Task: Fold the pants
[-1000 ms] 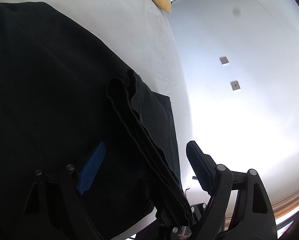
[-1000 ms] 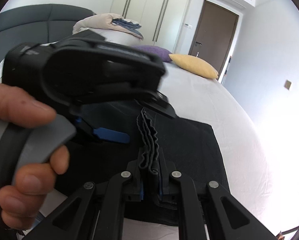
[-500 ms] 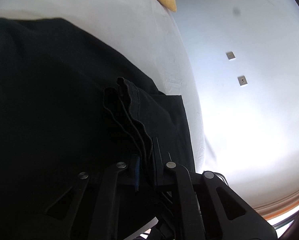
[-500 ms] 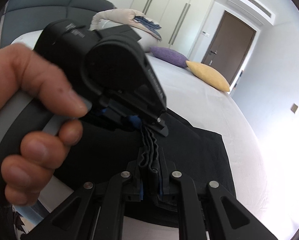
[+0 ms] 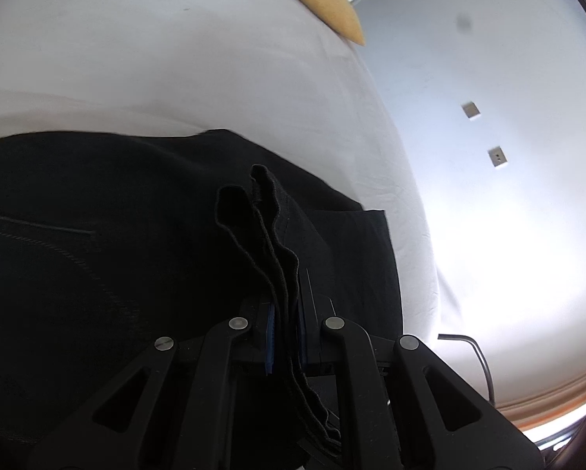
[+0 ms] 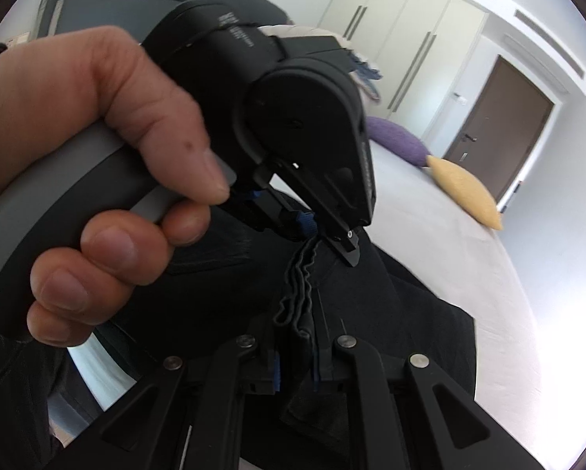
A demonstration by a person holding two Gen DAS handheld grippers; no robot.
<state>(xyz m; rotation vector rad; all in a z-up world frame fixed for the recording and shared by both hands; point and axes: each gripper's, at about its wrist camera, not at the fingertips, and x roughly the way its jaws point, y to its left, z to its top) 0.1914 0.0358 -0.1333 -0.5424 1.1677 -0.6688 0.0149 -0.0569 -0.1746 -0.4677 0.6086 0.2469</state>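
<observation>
Black pants (image 5: 97,254) lie folded on a white bed. My left gripper (image 5: 285,337) is shut on a bunched stack of the pants' hem layers (image 5: 265,227), which stands up between its blue pads. My right gripper (image 6: 296,364) is shut on the same bunched edge (image 6: 298,293) a little further along. In the right wrist view the left gripper (image 6: 316,231) sits just ahead, held in a hand (image 6: 97,149), pinching the far end of that edge. The rest of the pants (image 6: 410,313) spreads flat beneath.
The white bed sheet (image 5: 175,78) stretches beyond the pants. A yellow pillow (image 6: 465,192) and a purple pillow (image 6: 398,137) lie at the far end. A dark headboard (image 6: 136,4), wardrobe doors (image 6: 402,31) and a brown door (image 6: 504,117) stand behind. The bed's right edge (image 5: 418,215) drops toward a white wall.
My left gripper, open beside the bunched edge a second ago, has shut on it. Both grippers have lifted and tilted with the edge. The right gripper stayed shut.
</observation>
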